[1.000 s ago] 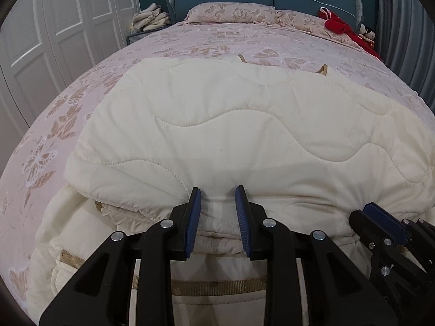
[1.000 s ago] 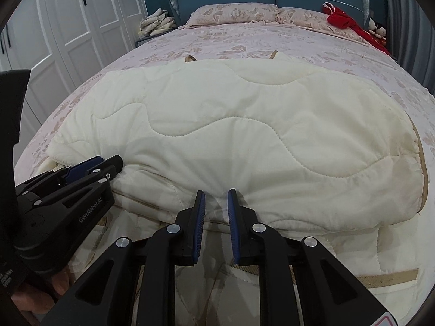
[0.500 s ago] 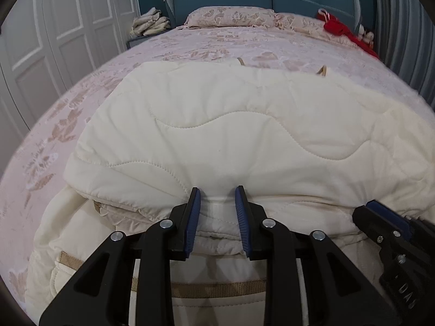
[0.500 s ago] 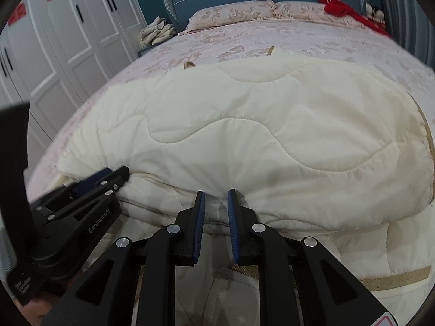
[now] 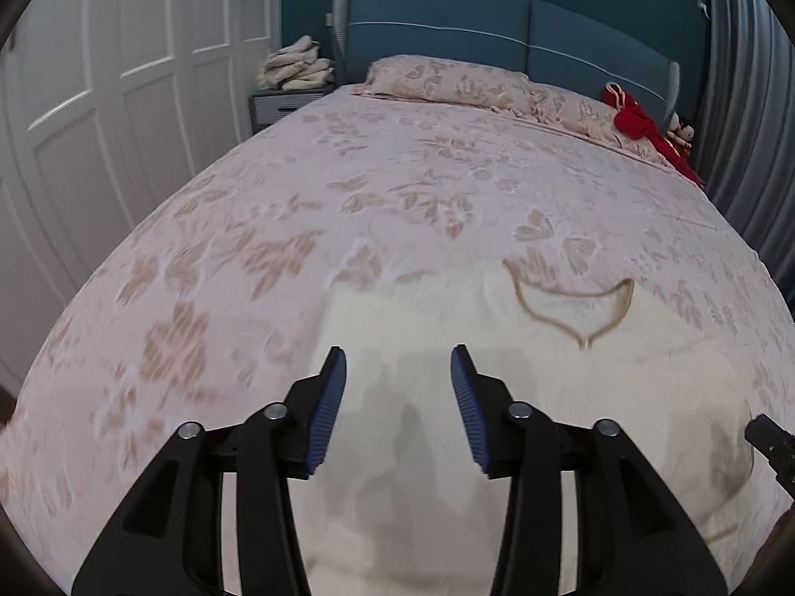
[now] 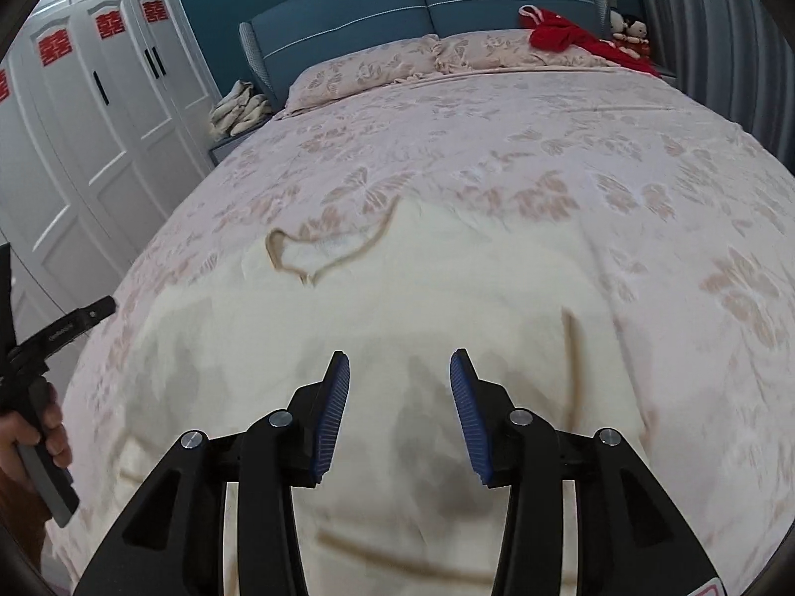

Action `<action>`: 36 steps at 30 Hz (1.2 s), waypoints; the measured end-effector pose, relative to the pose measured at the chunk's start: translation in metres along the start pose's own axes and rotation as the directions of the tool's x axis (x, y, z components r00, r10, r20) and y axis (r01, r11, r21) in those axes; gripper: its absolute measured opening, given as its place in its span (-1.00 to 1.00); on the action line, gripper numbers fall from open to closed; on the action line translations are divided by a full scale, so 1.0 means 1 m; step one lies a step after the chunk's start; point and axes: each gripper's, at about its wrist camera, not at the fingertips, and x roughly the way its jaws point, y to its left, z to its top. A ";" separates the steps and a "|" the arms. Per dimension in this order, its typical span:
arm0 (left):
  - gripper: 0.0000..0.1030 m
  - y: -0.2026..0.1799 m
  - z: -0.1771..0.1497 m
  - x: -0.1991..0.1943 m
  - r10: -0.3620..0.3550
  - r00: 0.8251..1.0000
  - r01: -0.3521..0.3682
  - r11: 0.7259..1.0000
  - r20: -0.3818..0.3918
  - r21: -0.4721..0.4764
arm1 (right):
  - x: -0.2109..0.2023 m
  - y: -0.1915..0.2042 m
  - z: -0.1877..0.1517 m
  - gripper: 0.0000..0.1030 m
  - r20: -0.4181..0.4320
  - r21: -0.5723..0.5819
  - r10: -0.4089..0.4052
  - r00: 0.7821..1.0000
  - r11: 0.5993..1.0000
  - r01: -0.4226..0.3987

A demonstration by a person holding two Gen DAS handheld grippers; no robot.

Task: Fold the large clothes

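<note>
The cream quilted garment (image 5: pixel 497 397) lies spread on the bed (image 5: pixel 298 208), filling the lower centre of both wrist views, its brown-trimmed neckline (image 5: pixel 571 308) toward the headboard at the top of the frame. The left gripper (image 5: pixel 397 397) hangs above the garment's near part, pointing down at a slant; its blue pads stand well apart with nothing between them. The right gripper (image 6: pixel 400 397) is posed the same way over the cloth, jaws apart and empty. At the lower left edge of the right wrist view a hand (image 6: pixel 30 442) clasps the other gripper's handle. Both grippers' jaws have just been opening. A second ago each pair pinched the folded edge of the garment, which was doubled over in a thick bundle close to the cameras; now the cloth lies released and lower in the frame, blurred, with more of the floral bedspread showing.
</note>
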 end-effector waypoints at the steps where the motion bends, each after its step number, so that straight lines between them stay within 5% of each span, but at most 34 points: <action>1: -0.17 -0.006 0.009 0.010 -0.008 1.000 0.008 1.000 -0.009 0.002 | 0.006 0.003 0.007 -0.18 0.001 -0.004 0.012 1.000 1.000 -0.012; 10: -0.18 -0.020 0.043 0.100 0.031 0.993 -0.031 1.000 -0.111 -0.002 | 0.110 0.073 0.055 -0.17 -0.138 -0.078 0.183 0.973 0.978 -0.195; 25: -0.14 0.030 0.022 0.173 0.076 0.984 -0.091 0.992 -0.160 -0.086 | 0.240 0.131 0.081 0.04 -0.285 -0.053 0.244 0.927 0.962 -0.269; 26: -0.13 0.031 0.020 0.174 0.075 0.986 -0.089 0.992 -0.152 -0.091 | 0.244 0.134 0.080 0.00 -0.293 -0.063 0.239 0.926 0.961 -0.268; 29: -0.13 0.031 0.017 0.174 0.081 0.988 -0.093 0.991 -0.134 -0.091 | 0.247 0.143 0.074 -0.95 -0.293 -0.126 0.220 0.930 0.956 -0.266; 33: -0.11 0.030 0.016 0.174 0.090 0.989 -0.101 0.991 -0.119 -0.086 | 0.232 0.138 0.079 -0.96 -0.195 -0.133 0.223 0.955 0.959 -0.251; 36: -0.09 0.025 0.014 0.176 0.114 0.987 -0.122 0.990 -0.114 -0.064 | 0.246 0.140 0.070 -0.97 -0.220 -0.163 0.154 0.963 0.968 -0.192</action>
